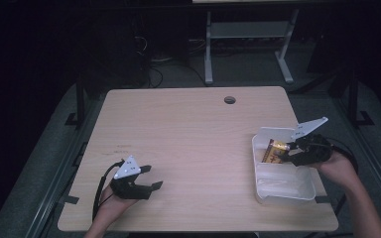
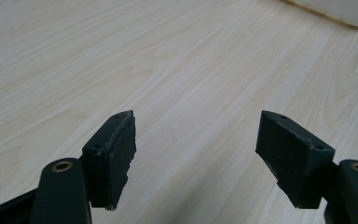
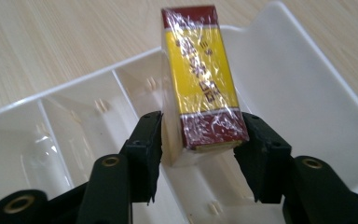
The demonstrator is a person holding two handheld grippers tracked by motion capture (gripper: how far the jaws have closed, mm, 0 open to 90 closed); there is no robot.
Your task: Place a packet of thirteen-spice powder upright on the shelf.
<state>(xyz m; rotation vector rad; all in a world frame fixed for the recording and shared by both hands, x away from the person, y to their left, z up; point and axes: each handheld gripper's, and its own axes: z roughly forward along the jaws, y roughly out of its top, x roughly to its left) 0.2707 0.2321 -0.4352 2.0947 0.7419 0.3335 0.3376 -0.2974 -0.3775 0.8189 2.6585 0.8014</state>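
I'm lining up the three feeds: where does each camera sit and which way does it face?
High view: above the person's side, facing forward and down on the table; both forearms show.
Left gripper view: on the left gripper, facing bare tabletop.
Right gripper view: on the right gripper, facing the box over the tray.
High and right views share box and tray.

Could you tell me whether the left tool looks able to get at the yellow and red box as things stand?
Probably not: the left tool sits open at the table's near-left corner, while the box is across in the white tray, already clamped in the right tool.
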